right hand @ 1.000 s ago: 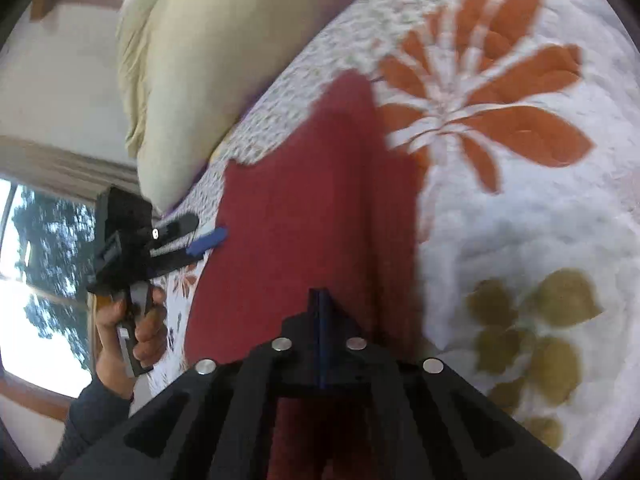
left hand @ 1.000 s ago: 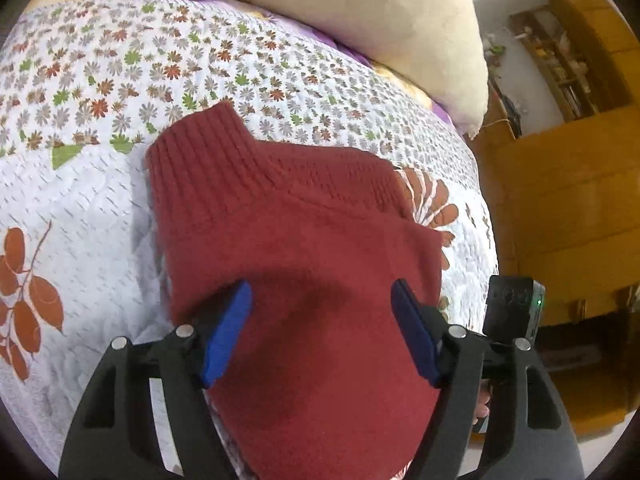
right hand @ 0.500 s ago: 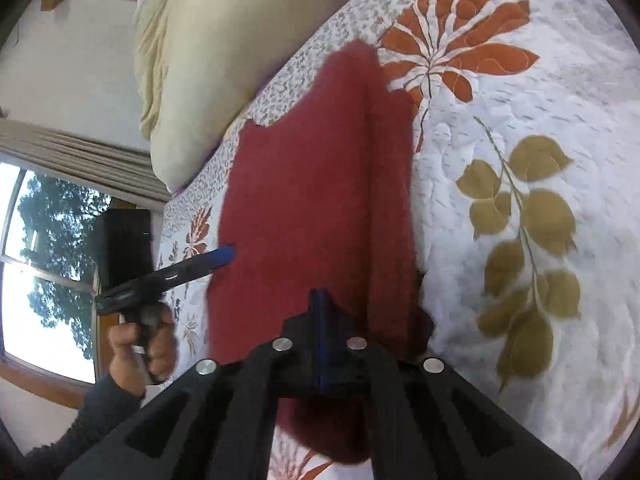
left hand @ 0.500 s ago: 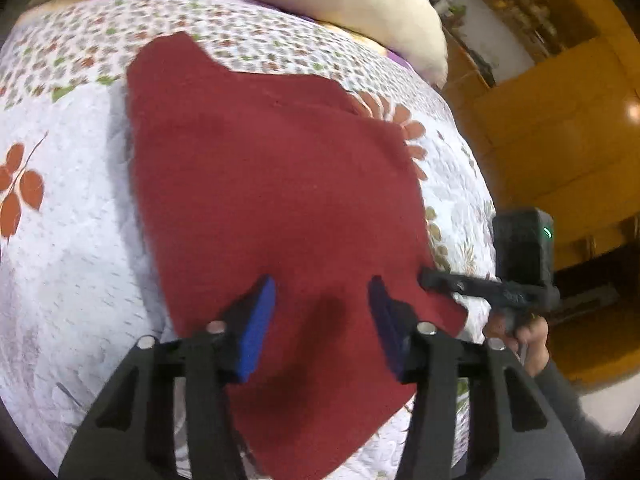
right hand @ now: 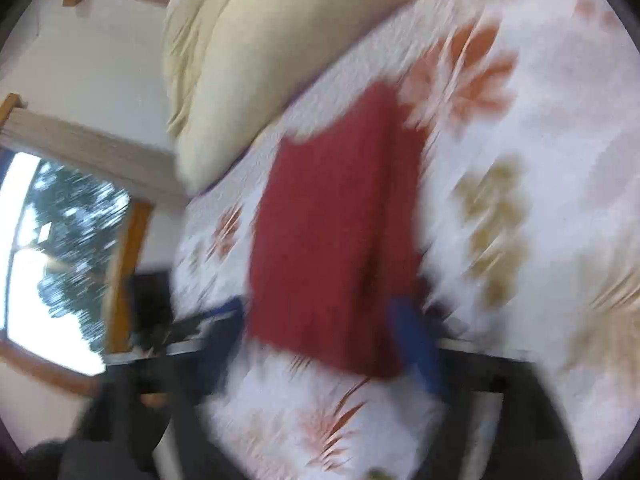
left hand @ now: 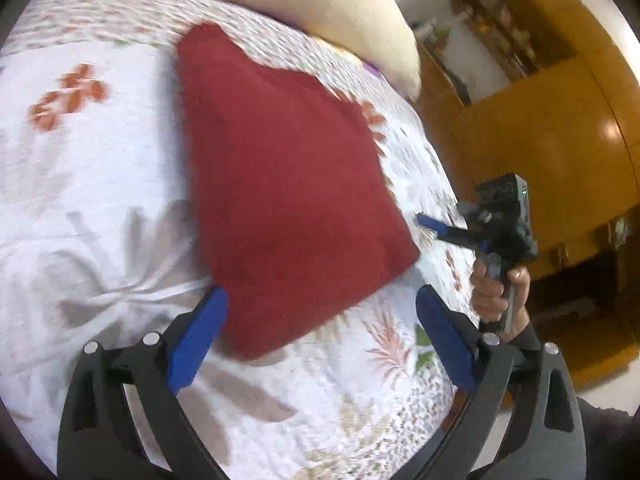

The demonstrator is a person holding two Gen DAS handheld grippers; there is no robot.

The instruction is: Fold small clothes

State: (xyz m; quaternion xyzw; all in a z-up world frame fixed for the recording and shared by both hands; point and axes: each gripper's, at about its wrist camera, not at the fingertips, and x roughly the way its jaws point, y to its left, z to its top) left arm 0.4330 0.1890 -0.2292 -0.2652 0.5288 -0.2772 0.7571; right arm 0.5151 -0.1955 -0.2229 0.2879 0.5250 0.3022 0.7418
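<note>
A dark red knitted sweater (left hand: 288, 192) (right hand: 336, 232) lies folded flat on the floral bedspread (left hand: 80, 200). My left gripper (left hand: 320, 340) is open wide just short of the sweater's near corner, with nothing between its blue pads (left hand: 196, 340). In the left wrist view my right gripper (left hand: 430, 224) sits off the sweater's right edge, held by a hand (left hand: 496, 292), and does not touch the cloth. The right wrist view is heavily blurred; there my right gripper (right hand: 320, 332) looks open, its blue finger (right hand: 416, 348) beside the sweater's near edge.
A big cream pillow (left hand: 280, 0) (right hand: 260, 60) lies at the far end of the bed. A wooden wardrobe (left hand: 540, 120) stands past the bed's right edge. A window (right hand: 60, 260) is on the other side.
The right gripper has opened and let go of the sweater. Both grippers have drawn back towards the near edge, and the left one has spread wider. The sweater now lies flat ahead of them.
</note>
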